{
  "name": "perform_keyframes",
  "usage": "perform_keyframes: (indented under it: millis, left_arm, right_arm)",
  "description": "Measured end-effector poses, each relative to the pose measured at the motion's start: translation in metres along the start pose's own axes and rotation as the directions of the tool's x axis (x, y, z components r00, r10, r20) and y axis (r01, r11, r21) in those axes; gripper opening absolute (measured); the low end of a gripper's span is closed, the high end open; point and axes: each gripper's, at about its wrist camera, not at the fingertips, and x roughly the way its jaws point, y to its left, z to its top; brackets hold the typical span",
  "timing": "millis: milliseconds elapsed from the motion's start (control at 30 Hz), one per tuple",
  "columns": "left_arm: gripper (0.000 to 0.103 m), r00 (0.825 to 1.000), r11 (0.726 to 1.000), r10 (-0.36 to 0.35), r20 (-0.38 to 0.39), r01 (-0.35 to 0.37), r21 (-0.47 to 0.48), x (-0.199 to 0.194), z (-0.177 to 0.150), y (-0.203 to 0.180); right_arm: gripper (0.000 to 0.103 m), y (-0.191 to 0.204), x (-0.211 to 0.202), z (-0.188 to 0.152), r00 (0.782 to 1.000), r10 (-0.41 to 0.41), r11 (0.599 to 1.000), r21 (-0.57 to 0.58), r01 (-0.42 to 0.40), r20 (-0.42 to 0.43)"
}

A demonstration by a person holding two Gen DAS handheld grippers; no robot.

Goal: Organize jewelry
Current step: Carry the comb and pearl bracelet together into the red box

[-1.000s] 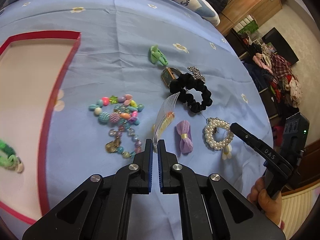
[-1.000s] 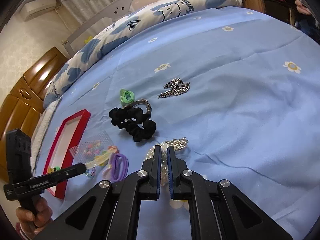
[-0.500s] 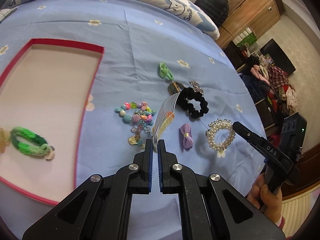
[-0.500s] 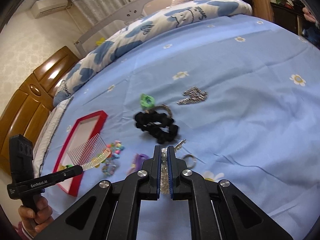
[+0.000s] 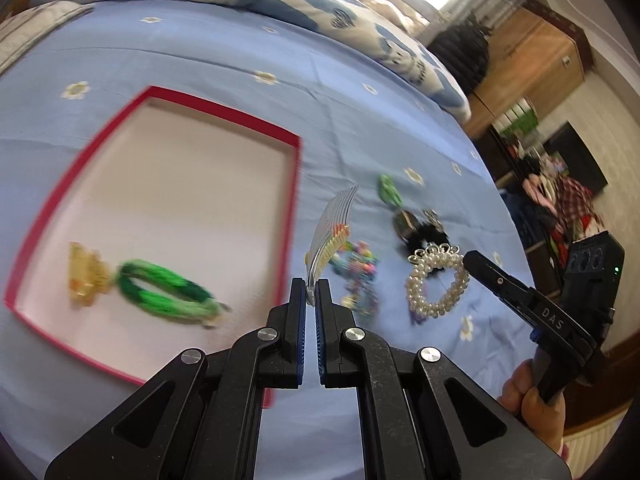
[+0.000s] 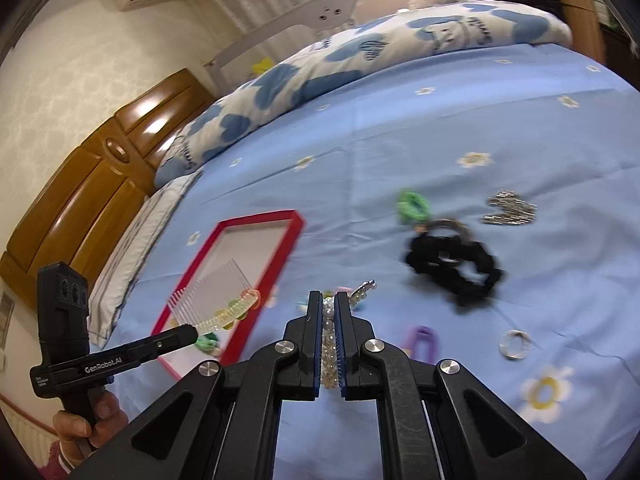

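Note:
My left gripper (image 5: pixel 307 292) is shut on a clear hair comb (image 5: pixel 330 226) with pastel beads and holds it in the air beside the right rim of the red-rimmed tray (image 5: pixel 294 184). The comb also shows in the right wrist view (image 6: pixel 218 302). The tray holds a green braided bracelet (image 5: pixel 164 292) and a yellow clip (image 5: pixel 84 276). My right gripper (image 6: pixel 329 308) is shut on a pearl bracelet (image 5: pixel 436 284), lifted above the blue bedspread. A colourful bead bracelet (image 5: pixel 358 276), black scrunchie (image 6: pixel 456 260), green hair tie (image 6: pixel 412 204) and silver chain (image 6: pixel 510 208) lie on the bed.
A purple bow clip (image 6: pixel 420 340) and a silver ring (image 6: pixel 516 344) lie near my right gripper. A blue-and-white pillow (image 6: pixel 360 60) lies at the head of the bed. Wooden cabinets (image 6: pixel 80 184) stand to the left, and clutter (image 5: pixel 560 196) beside the bed.
Both grippers have risen and swung left toward the tray. The comb now hangs next to the tray's rim, and the pearl bracelet has left the bedspread in my right gripper.

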Motion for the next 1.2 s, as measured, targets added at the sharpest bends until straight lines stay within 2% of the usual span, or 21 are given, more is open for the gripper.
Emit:
perform_keyframes:
  millis: [267, 600, 900, 1200]
  left_arm:
    - [0.003, 0.997, 0.995, 0.058, 0.046, -0.054, -0.081, -0.013, 0.016, 0.046]
    - [0.003, 0.992, 0.982, 0.115, 0.044, -0.107, -0.153, -0.008, 0.029, 0.093]
    - [0.003, 0.993, 0.973, 0.119, -0.007, -0.118, -0.197, 0.012, 0.033, 0.117]
    - [0.003, 0.993, 0.967, 0.109, -0.037, -0.115, -0.227, 0.022, 0.03, 0.127]
  right_arm:
    - [0.005, 0.056, 0.044, 0.012, 0.995, 0.089, 0.994, -0.062, -0.091, -0.04]
    - [0.005, 0.11, 0.102, 0.013, 0.981, 0.16, 0.98, -0.105, -0.171, -0.108]
    - [0.005, 0.111, 0.147, 0.003, 0.971, 0.164, 0.982, -0.064, -0.178, -0.172]
    - [0.005, 0.096, 0.162, -0.006, 0.969, 0.124, 0.988, -0.061, -0.14, -0.216]
